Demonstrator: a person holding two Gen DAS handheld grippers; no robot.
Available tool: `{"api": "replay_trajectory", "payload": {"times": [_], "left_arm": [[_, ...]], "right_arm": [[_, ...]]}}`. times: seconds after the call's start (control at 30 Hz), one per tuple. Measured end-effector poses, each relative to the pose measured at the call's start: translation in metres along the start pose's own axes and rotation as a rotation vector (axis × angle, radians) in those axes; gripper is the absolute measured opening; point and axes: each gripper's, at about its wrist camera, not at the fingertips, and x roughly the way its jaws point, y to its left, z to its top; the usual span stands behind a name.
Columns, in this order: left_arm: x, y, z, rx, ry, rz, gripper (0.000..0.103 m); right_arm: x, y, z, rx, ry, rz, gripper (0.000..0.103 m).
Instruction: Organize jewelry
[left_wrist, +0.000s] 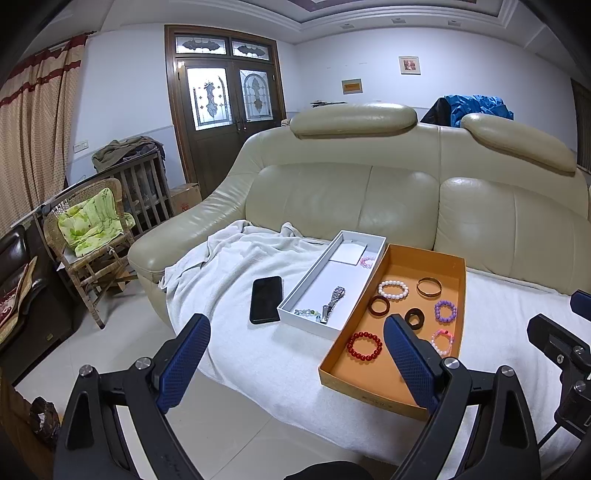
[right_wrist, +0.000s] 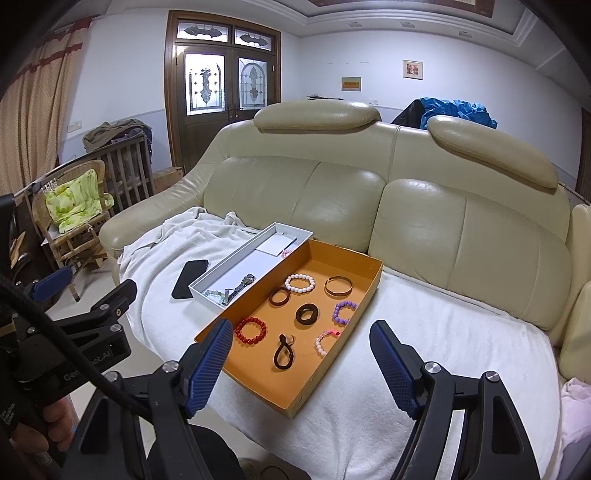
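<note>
Beige leather sofa (right_wrist: 332, 192) ahead of both tools, seat draped in a white towel (right_wrist: 424, 332). On the towel, straight ahead of the right tool (right_wrist: 301, 345) and just beyond its tips: an orange cardboard tray (right_wrist: 314, 384). Touching that tray's far-left wall, a narrower white box (left_wrist: 295, 302), ahead of the left tool (left_wrist: 295, 341). Left of the white box, near it, a black phone (left_wrist: 266, 299).

Both tools spread wide, empty, hovering short of the tray, not touching anything.

Inside the orange tray, well apart from one another: red bead bracelet (right_wrist: 251, 329), white bead bracelet (right_wrist: 300, 283), gold bangle (right_wrist: 338, 286), dark red ring-shaped bangle (right_wrist: 279, 296), black ring-shaped piece (right_wrist: 307, 314), purple bead bracelet (right_wrist: 345, 312), pink bead bracelet (right_wrist: 325, 341), and a dark looped hair tie (right_wrist: 284, 350) nearest the right tool. Inside the white box: a metal watch (left_wrist: 334, 302), a pale bead string (left_wrist: 306, 313), a small pink bracelet (left_wrist: 367, 261) at the far end, beside a white card.

Likely risks: soft towel giving under a downward press, tipping the light tray and sliding pieces together; round beads rolling out of a closing pinch; the thin bangle too flat against the tray floor to get a pad under; a tray wall blocking one finger on pieces near the edge, such as the pink and purple bracelets; the two tools crowding each other, close as they stand.
</note>
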Motion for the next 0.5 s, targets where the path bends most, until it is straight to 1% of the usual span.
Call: {"api": "replay_trajectory", "payload": {"times": [0.5], "left_arm": [[0.005,0.005,0.0,-0.009,0.008,0.003,0.095]], "right_arm": [[0.015,0.006,0.002,-0.007,0.022,0.001,0.08]]}}
